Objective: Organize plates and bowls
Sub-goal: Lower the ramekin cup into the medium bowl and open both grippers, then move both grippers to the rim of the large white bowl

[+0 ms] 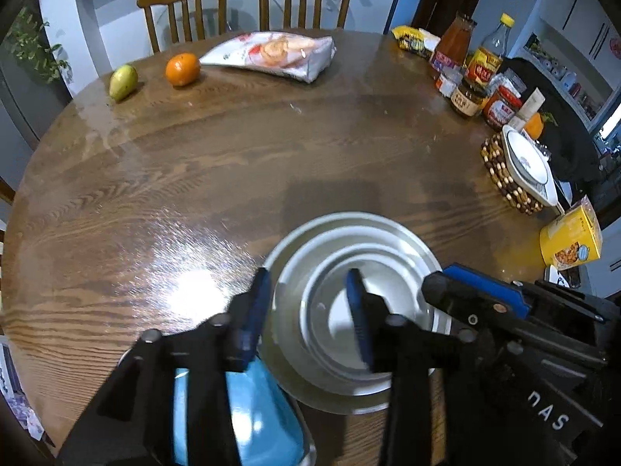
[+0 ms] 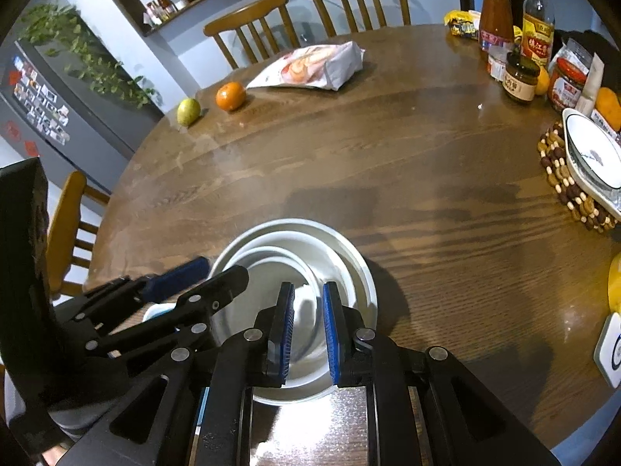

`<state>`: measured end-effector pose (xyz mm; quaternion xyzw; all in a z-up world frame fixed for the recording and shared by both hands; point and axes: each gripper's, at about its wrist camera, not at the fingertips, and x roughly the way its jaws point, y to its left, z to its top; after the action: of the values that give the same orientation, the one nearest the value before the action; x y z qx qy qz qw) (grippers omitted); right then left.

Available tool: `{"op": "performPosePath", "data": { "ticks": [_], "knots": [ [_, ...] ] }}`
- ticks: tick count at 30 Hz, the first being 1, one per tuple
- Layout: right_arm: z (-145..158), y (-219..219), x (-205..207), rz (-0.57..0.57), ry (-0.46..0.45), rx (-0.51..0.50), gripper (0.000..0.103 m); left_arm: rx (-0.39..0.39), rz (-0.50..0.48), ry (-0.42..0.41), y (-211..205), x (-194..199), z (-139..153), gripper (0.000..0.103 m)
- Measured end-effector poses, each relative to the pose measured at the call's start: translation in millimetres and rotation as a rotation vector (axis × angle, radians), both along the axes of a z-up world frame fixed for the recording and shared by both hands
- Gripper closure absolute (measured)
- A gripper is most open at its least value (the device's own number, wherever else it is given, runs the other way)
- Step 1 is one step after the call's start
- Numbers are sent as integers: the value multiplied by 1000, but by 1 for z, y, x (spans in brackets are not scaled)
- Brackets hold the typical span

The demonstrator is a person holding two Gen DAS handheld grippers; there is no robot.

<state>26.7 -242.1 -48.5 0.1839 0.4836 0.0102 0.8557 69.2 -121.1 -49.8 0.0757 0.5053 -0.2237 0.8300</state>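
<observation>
The stack of metal bowls [image 1: 357, 310] sits nested on the wooden table [image 1: 194, 178], near its front edge, beside a blue bowl [image 1: 252, 407]. The left gripper [image 1: 310, 314] straddles the stack's near rim, jaws parted, nothing pinched. The right gripper [image 2: 306, 334] hovers over the stack, jaws almost closed and empty. I'd say lift the left one straight up, so no finger drags a rim askew.

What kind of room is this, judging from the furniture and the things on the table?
Most likely a home dining room or an eat-in kitchen. A round wooden table with wooden chairs holds sauce bottles and jars, fruit and stacked dishes. A fridge with magnets stands nearby.
</observation>
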Motion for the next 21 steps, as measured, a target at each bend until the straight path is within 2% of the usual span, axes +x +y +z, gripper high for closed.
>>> {"op": "performPosePath", "data": {
  "ticks": [3, 5, 8, 10, 12, 16, 19, 21],
  "knots": [
    [3, -3, -3, -8, -8, 7, 88, 1, 13, -19, 6, 1, 7, 60],
    [4, -5, -4, -13, -11, 11, 87, 0, 26, -27, 10, 2, 10, 49],
    [7, -8, -7, -21, -15, 14, 86, 0, 44, -38, 16, 3, 15, 47],
    [8, -9, -6, -25, -16, 18, 76, 0, 52, -38, 19, 4, 16, 46],
    [10, -10, -8, -31, -21, 23, 68, 3, 63, -43, 22, 5, 18, 40],
    [14, -11, -10, -39, -33, 23, 64, 10, 73, -48, 25, 6, 20, 36],
    [16, -13, -11, -46, -34, 22, 63, 24, 81, -49, 28, 8, 20, 26],
    [17, -15, -13, -52, -34, 25, 61, 32, 84, -54, 28, 9, 21, 24]
  ]
}}
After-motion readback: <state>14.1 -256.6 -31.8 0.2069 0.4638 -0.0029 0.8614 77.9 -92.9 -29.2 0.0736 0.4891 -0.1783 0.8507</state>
